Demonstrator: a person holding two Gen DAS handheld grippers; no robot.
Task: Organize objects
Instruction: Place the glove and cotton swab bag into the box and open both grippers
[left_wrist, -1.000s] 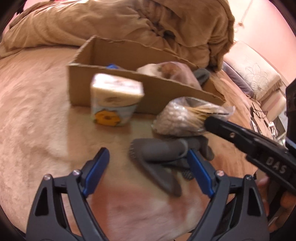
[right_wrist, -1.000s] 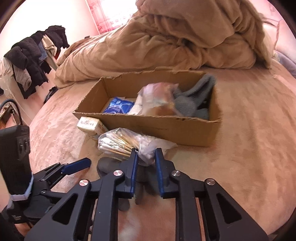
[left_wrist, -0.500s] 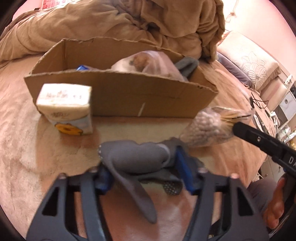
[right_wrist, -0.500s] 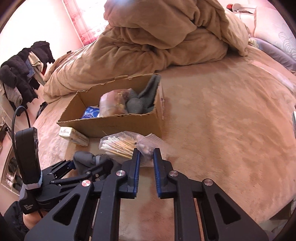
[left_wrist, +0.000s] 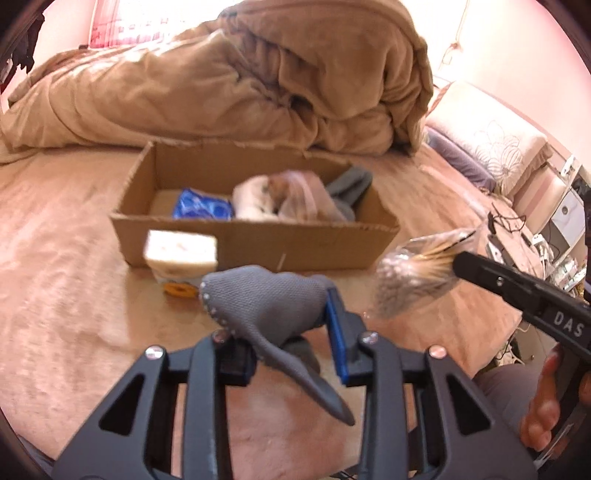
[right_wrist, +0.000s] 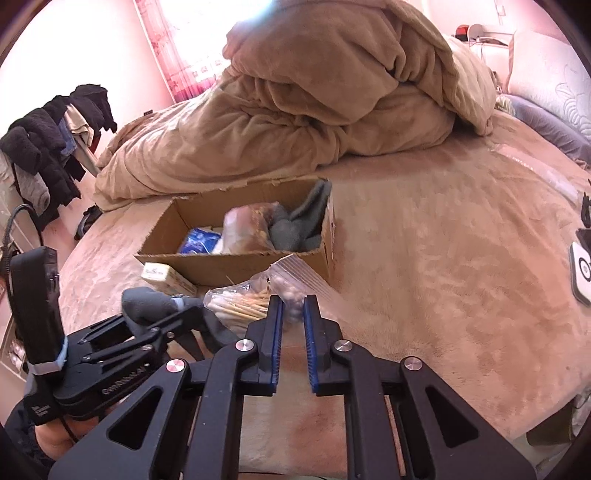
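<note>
**Holding two items above the bed, both grippers loaded**

Inspecting the left wrist view, we find the left gripper (left_wrist: 291, 339) clamped on a grey knitted sock with pale grip dots (left_wrist: 266, 306). The sock bulges up between the blue-padded fingers (left_wrist: 336, 328), and its loose end droops toward the camera. We see it lifted clear of the tan plush bedspread (left_wrist: 66, 295).

We find the right gripper (right_wrist: 293, 325) closed on a clear zip-top plastic bag of cotton swabs with wooden sticks (right_wrist: 251, 299). Its jaws stand narrowly apart, pinching the bag's film. In the left wrist view the same bag (left_wrist: 410, 280) hangs from the right gripper's tip, to the right of the sock and apart from it.

We record an open brown cardboard box (left_wrist: 258, 243) resting on the bedspread beyond both grippers. Inside it we note a blue printed packet (left_wrist: 203, 206) at the left, a translucent plastic bag with pale and brownish contents (left_wrist: 288, 199) in the middle, and a dark grey cloth item (left_wrist: 351, 184) at the right end, leaning on the box wall.

A small cream-coloured carton with an orange mark on its side (left_wrist: 181, 258) stands outside the box, just beside its near wall. The sock partly overlaps it in the left wrist view.

A heaped tan duvet (right_wrist: 314, 110) lies behind the box. Blur prevents us from reading any print on the carton.
</note>
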